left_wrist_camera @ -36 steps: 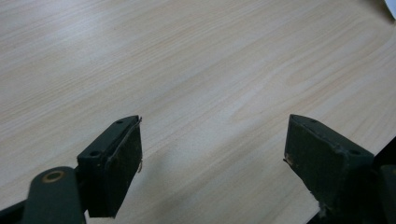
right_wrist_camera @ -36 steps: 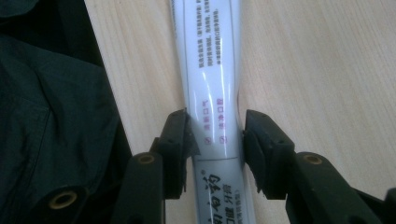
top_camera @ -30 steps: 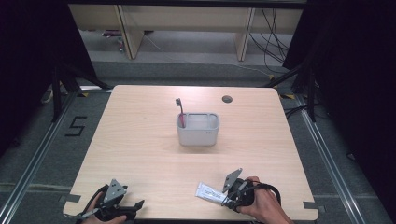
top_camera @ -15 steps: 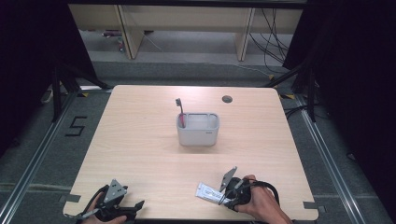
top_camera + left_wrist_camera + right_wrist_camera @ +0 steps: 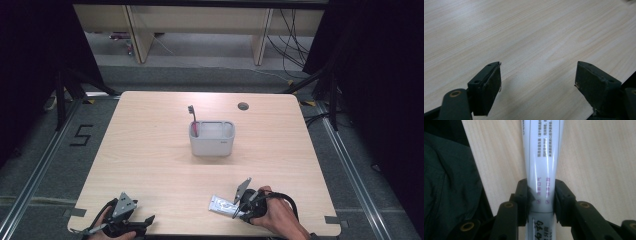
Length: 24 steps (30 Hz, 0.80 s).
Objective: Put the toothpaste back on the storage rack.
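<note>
White toothpaste tube (image 5: pixel 541 165) with printed text lies flat on the light wood bench (image 5: pixel 150 150), near the front edge on the person's right side. In the high view the tube (image 5: pixel 221 205) sits just left of the right hand-held gripper (image 5: pixel 239 207), its length running leftward from the jaws.

Right hand-held gripper (image 5: pixel 541 195): jaws have just been closing, and in the right gripper view both black pads press against the sides of the tube close to one end. State: clamped on the toothpaste tube. Whether that end is the cap or the crimp I cannot tell. The tube extends straight away from the jaws across the wood grain. Dark fabric shows at the left of that view. The right hand (image 5: pixel 275 217) wraps the gripper body, with the cable looping over it.

Left hand-held gripper (image 5: pixel 145 220): at the front left corner of the bench, held by the left hand (image 5: pixel 107 227), well apart from the tube. In the left gripper view (image 5: pixel 537 82) the jaws stand wide, bare wood between them. State: released, holding nothing.

Grey rectangular holder (image 5: pixel 212 139) stands upright near the bench centre, well apart from both grippers. A toothbrush (image 5: pixel 193 120) with a red handle stands in its left end, dark head up, leaning slightly. A round cable port (image 5: pixel 243 106) sits near the far edge.
</note>
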### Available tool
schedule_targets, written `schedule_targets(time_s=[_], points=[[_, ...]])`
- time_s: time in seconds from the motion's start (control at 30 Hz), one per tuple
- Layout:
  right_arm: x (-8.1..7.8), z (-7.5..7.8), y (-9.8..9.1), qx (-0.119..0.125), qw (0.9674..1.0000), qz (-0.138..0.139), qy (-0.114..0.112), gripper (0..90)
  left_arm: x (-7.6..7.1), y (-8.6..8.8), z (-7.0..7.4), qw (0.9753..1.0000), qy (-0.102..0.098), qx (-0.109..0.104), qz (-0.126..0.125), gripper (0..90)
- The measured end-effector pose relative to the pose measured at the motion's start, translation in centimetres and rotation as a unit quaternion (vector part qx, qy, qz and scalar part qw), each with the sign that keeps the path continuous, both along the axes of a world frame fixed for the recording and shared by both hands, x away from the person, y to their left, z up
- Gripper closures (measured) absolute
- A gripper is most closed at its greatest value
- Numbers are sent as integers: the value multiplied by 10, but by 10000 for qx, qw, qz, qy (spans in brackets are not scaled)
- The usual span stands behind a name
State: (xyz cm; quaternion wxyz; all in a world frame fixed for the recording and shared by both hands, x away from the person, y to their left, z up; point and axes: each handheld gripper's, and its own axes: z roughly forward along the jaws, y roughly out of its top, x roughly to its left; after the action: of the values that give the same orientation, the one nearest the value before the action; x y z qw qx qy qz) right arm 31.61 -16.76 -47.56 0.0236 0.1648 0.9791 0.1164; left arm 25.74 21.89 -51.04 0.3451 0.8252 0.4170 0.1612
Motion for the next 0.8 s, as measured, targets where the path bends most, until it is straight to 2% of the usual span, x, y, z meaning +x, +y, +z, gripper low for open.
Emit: schedule_targets(time_s=[0.1, 0.13, 0.17, 0.23, 0.27, 0.4, 0.43, 0.5, 0.53, 0.7, 0.73, 0.8], points=[[-3, 2, 1, -50, 9998, -169, -13, 709, 0, 0, 0, 10000, -38, -17, -11, 203], [0, 2, 0, -15, 10000, 28, -85, 712, 0, 1, 1, 10000, -22, 5, -20, 203], [-1, 3, -1, -6, 9999, -122, -41, 714, 0, 1, 1, 10000, -19, -39, 21, 203], [-1, 5, -3, 130, 9998, -137, -30, 717, 0, 3, 1, 10000, -21, -17, 40, 203], [2, 6, -4, 285, 9996, -3, -77, 719, 0, 3, 1, 10000, -49, -37, 59, 203], [4, 16, -9, 681, 9974, -77, -236, 723, 1, 3, 2, 10000, -37, -21, 75, 203], [2, 19, -10, 744, 9968, -201, -199, 723, 1, 3, 2, 10000, -15, 25, 35, 203], [4, 24, -12, 894, 9954, -139, -317, 724, 0, 2, 1, 9999, -58, -55, 72, 203], [5, 29, -15, 1069, 9933, -164, -397, 724, 1, 2, 1, 10000, -49, -48, 68, 203], [10, 43, -22, 1565, 9855, -351, -558, 725, 1, 3, 1, 9999, -49, -72, 74, 203], [11, 47, -24, 1710, 9822, -484, -608, 724, 1, 3, 1, 10000, -22, -38, 75, 203], [17, 52, -27, 1874, 9786, -477, -707, 725, 1, 2, 0, 9999, -36, -61, 106, 203]])
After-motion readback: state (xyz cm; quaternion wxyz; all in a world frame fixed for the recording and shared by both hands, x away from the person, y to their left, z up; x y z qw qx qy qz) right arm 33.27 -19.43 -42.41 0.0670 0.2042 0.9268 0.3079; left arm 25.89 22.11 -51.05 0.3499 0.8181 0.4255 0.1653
